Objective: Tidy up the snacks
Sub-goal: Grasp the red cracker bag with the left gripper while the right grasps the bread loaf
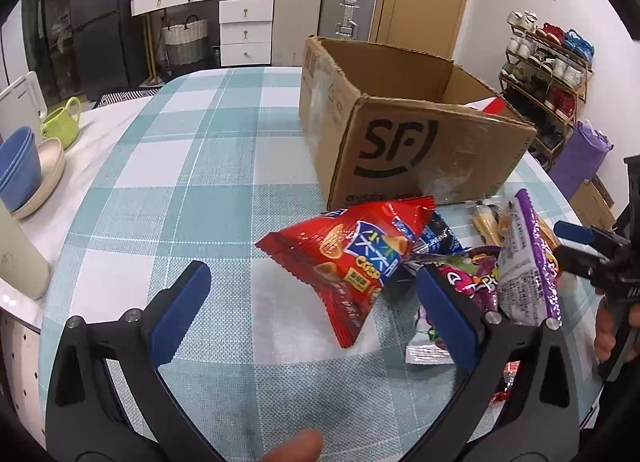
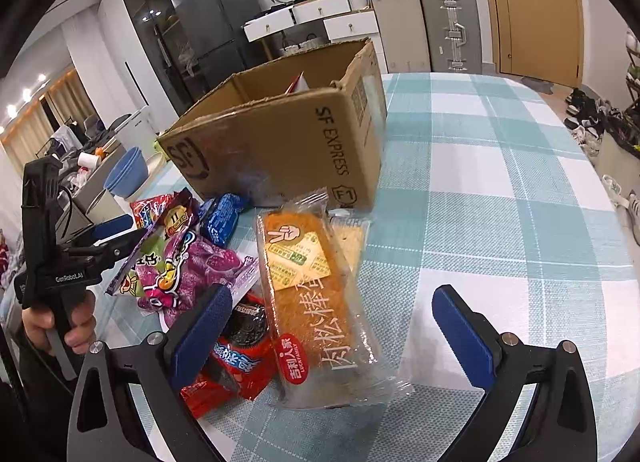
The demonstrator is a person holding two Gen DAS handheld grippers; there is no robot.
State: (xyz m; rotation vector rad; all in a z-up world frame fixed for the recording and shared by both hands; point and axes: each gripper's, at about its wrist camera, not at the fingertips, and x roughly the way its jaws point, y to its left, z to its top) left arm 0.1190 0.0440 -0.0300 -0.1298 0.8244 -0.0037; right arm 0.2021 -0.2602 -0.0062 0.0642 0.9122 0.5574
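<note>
Cardboard SF Express box (image 1: 400,141) open on checked desk (image 1: 180,165), snack packets heaped beside it. Both grippers' fingers spread wide, empty: left gripper (image 1: 316,314) facing red chip bag (image 1: 352,258), right gripper (image 2: 332,326) over meat-floss bread pack (image 2: 316,294). Likely picking stage; next, closing on a packet, lifting into box.

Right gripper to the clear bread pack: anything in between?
Nothing visible does. The right gripper is open, and the bread pack lies on top of the pile between its fingers. The cardboard box stands open-topped just beyond.

cardboard box (image 1: 404,133) top open, snack pile (image 2: 224,274) fronting it
</note>
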